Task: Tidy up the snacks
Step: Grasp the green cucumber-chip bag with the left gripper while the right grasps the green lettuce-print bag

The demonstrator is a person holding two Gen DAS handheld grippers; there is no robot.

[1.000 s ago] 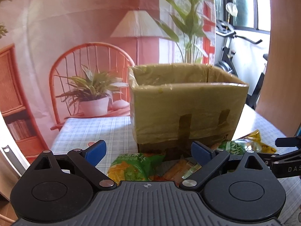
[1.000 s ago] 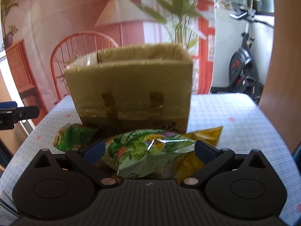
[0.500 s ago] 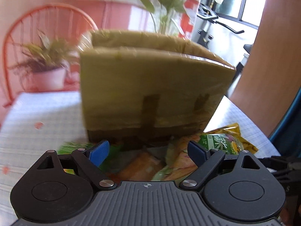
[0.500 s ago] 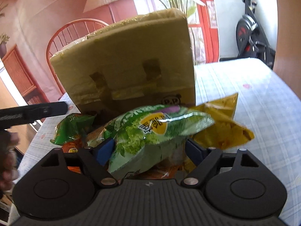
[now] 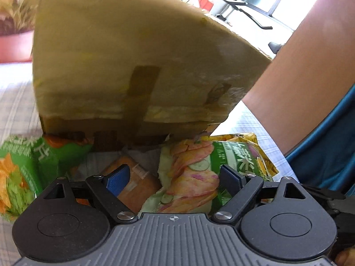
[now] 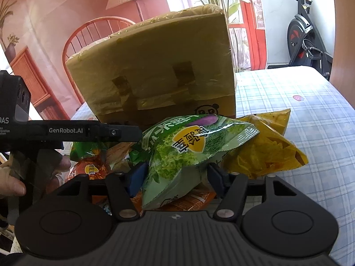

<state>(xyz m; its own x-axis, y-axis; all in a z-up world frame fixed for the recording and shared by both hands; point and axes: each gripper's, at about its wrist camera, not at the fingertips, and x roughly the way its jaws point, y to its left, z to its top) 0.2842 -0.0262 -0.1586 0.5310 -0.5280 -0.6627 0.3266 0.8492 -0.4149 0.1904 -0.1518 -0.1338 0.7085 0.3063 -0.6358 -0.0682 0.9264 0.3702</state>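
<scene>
A big cardboard box [image 6: 153,66] stands on a table with a blue checked cloth [image 6: 310,119]. A pile of snack bags lies in front of the box, close to its front wall.

The right gripper [image 6: 175,177] has a green bag [image 6: 190,150] between its two blue pads. Its jaws have just been closing, and both pads now touch the sides of the bag, so it is grasping it. A yellow bag [image 6: 270,146] lies just to the right of the green one and partly behind it. An orange bag [image 6: 88,168] sits to the left, low in the pile.

The left gripper [image 5: 175,178] is low over the pile with its jaws wide apart, not pinching anything. Under it lie a pale bag with pink slices on it [image 5: 188,181] and an orange packet [image 5: 137,181]. Another green bag [image 5: 20,168] lies at the far left. In the right wrist view the left gripper reaches in from the left, and the hand [image 6: 11,177] that holds it shows.
</scene>
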